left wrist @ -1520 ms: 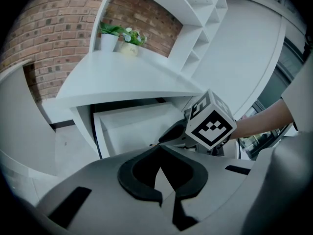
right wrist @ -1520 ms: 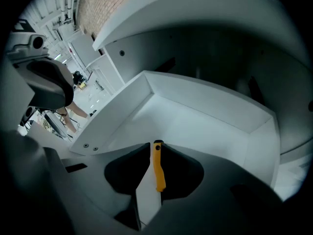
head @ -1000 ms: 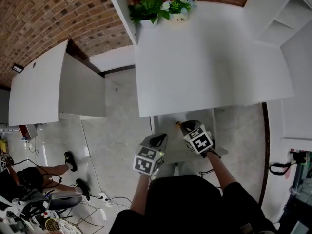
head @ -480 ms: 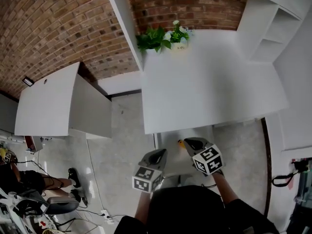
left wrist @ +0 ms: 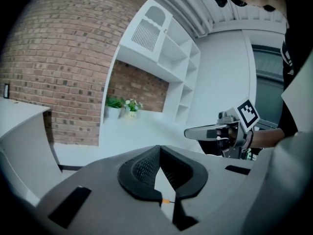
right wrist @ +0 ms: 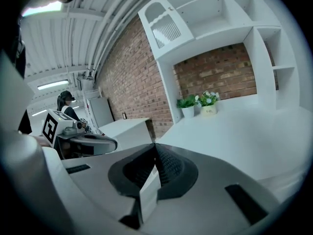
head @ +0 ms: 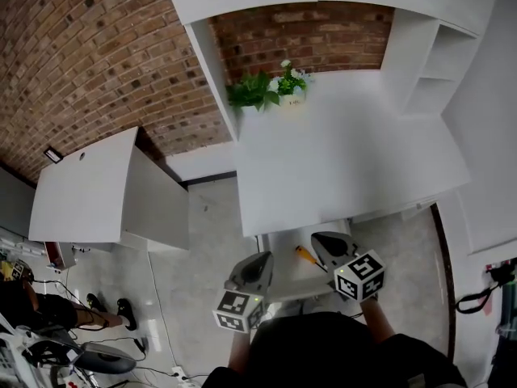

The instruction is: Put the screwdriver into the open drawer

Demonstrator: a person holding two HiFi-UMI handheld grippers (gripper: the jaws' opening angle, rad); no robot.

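Far left, a low white side desk (head: 85,188) up against the brick wall (head: 97,63). Right of that, the big white desk (head: 347,160), with two potted plants (head: 271,89) at its far left corner and a white shelf unit (head: 424,63) at the far right.

Under the desk's near edge, the open drawer (head: 283,257), pulled out toward the person.

Left gripper (left wrist: 159,148) up above the drawer's left edge, pointing away and slightly down. Jaws pressed together at the tips, nothing pinched between them, just a little V-shaped gap behind the tips.

Just right of it, the screwdriver (head: 305,255), orange handle, already lying inside the drawer. Sits roughly mid-drawer, between the two grippers, and touching neither one as far as the head view shows.

Right gripper (right wrist: 155,145) above the drawer's right side, pointing the same way. Also closed tight tip to tip, and empty.

Both grippers side by side and apart, each one showing side-on in the other's view. Marker cubes on the near ends, close to the person's body.
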